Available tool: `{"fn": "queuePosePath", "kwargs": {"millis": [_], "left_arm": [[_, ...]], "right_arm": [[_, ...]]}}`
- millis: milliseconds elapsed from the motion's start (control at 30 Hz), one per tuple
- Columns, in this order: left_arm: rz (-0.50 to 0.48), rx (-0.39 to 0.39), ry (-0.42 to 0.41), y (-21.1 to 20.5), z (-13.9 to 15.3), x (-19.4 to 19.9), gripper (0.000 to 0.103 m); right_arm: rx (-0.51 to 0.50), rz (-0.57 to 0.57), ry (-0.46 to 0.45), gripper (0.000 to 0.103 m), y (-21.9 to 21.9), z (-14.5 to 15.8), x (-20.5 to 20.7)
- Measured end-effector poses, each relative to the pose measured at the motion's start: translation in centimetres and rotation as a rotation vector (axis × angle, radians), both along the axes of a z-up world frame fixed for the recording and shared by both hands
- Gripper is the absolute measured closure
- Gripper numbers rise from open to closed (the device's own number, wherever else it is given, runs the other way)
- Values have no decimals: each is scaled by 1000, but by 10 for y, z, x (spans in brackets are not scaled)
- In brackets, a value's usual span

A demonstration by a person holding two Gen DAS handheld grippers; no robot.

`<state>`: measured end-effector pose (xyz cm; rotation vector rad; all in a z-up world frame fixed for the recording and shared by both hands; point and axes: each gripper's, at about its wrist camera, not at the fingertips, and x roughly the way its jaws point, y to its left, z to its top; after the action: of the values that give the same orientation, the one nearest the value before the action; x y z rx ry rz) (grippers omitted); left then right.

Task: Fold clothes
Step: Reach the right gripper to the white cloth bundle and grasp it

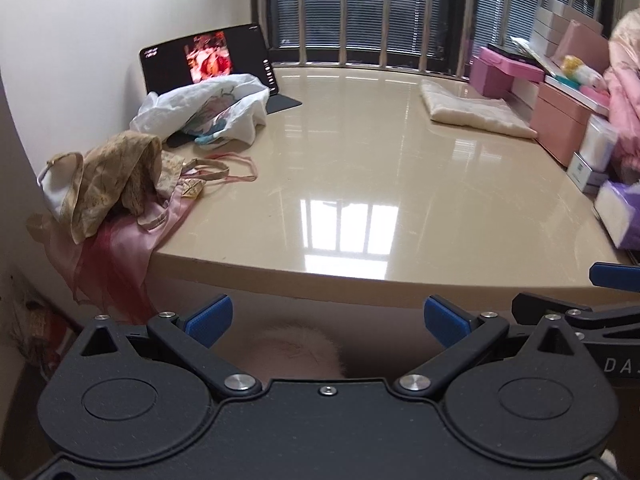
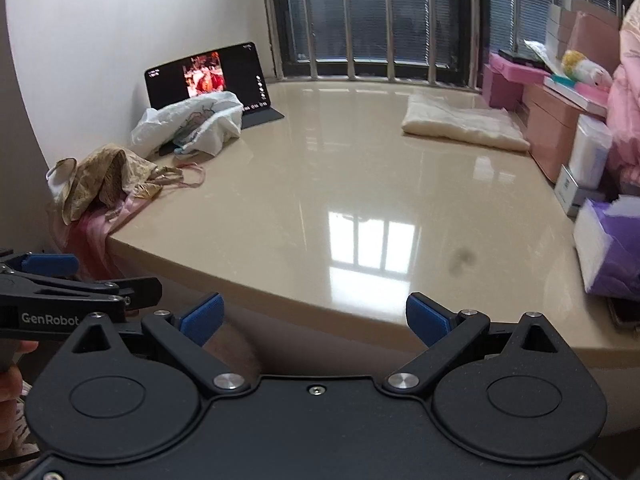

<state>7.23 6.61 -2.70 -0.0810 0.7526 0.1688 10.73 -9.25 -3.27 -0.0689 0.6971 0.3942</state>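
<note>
Both grippers, left gripper (image 1: 326,322) and right gripper (image 2: 314,318), hover spread and empty at the table (image 1: 360,184) edge; one cream garment (image 1: 472,114) lies folded far right on the table, crumpled clothes (image 1: 120,176) heaped at its left edge, handy for folding.

Glossy beige table (image 1: 360,184) with crumpled clothes (image 1: 120,176), folded cream cloth (image 1: 472,110), tablet (image 1: 208,60).

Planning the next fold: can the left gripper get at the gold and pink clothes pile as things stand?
Probably yes. The left gripper is open and empty, held off the table's near edge. The pile lies uncovered at the left corner, with nothing between them.
</note>
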Motion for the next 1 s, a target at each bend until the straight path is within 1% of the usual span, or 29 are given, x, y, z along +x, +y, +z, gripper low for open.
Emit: {"fn": "queuePosePath", "kwargs": {"millis": [133,200,333,433,533,600,733,900,933,967,1000], "left_arm": [[57,-61,-8,29,-1,8,0],[94,-77,-3,46,-1,12,0],[185,-90,-14,77,0,23,0],[252,-95,-15,100,-4,31,0],[319,-119,8,125,-14,35,0],[352,-137,25,137,-20,36,0],[388,-157,49,148,-30,35,0],[432,-181,79,163,-42,34,0],[441,-186,85,166,-44,34,0],[450,-191,91,169,-46,33,0],[459,-196,97,172,-49,33,0]], "right_arm": [[-7,69,-46,4,20,1,15],[0,139,-38,4,38,2,31],[12,237,-61,4,77,11,71],[71,308,-71,4,106,15,107],[58,335,-128,4,142,12,146],[49,353,-166,7,166,9,172],[62,288,-57,21,205,-10,222],[78,207,78,34,255,-34,284],[81,190,105,42,265,-39,296],[84,174,132,53,275,-43,309],[87,157,159,59,285,-48,321]]}}
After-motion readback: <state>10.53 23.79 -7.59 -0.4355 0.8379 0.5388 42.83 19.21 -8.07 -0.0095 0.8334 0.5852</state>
